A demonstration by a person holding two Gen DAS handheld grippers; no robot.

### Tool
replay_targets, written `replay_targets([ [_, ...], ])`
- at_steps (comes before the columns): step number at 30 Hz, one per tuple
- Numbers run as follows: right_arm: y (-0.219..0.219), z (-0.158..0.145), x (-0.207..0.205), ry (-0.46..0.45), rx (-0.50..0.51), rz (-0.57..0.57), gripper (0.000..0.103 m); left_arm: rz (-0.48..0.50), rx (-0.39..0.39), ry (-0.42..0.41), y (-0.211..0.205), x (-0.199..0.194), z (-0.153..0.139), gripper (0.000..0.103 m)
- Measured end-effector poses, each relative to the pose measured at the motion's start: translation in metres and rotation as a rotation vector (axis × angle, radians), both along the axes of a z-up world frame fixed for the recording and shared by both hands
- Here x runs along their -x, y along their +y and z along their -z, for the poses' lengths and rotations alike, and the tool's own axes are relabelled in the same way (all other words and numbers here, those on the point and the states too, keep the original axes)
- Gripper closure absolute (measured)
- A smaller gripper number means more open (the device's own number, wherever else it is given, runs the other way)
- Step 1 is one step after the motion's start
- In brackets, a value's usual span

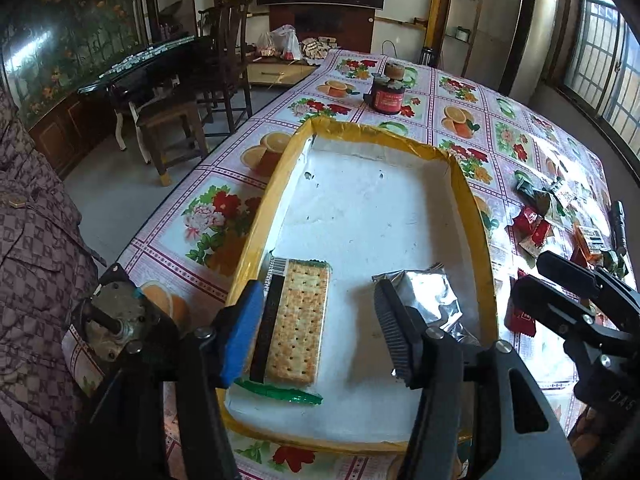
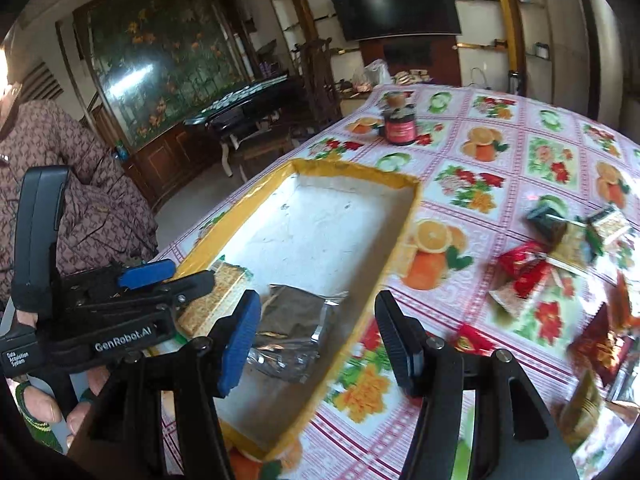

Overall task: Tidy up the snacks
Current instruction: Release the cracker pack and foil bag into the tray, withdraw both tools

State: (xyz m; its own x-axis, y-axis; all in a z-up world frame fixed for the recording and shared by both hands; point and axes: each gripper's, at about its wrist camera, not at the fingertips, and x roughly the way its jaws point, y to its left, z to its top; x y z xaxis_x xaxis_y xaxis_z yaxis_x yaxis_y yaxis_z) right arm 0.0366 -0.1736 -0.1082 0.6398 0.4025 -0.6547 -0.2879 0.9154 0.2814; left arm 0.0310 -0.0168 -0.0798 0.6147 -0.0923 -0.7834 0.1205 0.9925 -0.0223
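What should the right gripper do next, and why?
Probably swing the right gripper, open and empty, toward the loose snack packets on the tablecloth to its right. The tray holds only the cracker pack and a silver pouch.

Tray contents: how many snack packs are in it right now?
2. The cracker pack lies along the left wall of the yellow-rimmed tray; the silver foil pack lies at its near right. Both open grippers cover parts of the tray floor, so something small could be hidden.
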Motion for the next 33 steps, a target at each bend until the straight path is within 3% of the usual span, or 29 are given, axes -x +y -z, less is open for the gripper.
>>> replay_targets([
  [14, -0.081, -0.001, 0.033, -0.003, -0.026, 0.163, 0.043, 0.039, -0.021, -0.034, -0.031, 0.018, -0.016, 0.039],
  [33, -0.152, 0.011, 0.073, 0.006, -0.03, 0.315, 0.041, 0.106, -0.068, -0.068, -0.077, 0.036, -0.025, 0.039],
])
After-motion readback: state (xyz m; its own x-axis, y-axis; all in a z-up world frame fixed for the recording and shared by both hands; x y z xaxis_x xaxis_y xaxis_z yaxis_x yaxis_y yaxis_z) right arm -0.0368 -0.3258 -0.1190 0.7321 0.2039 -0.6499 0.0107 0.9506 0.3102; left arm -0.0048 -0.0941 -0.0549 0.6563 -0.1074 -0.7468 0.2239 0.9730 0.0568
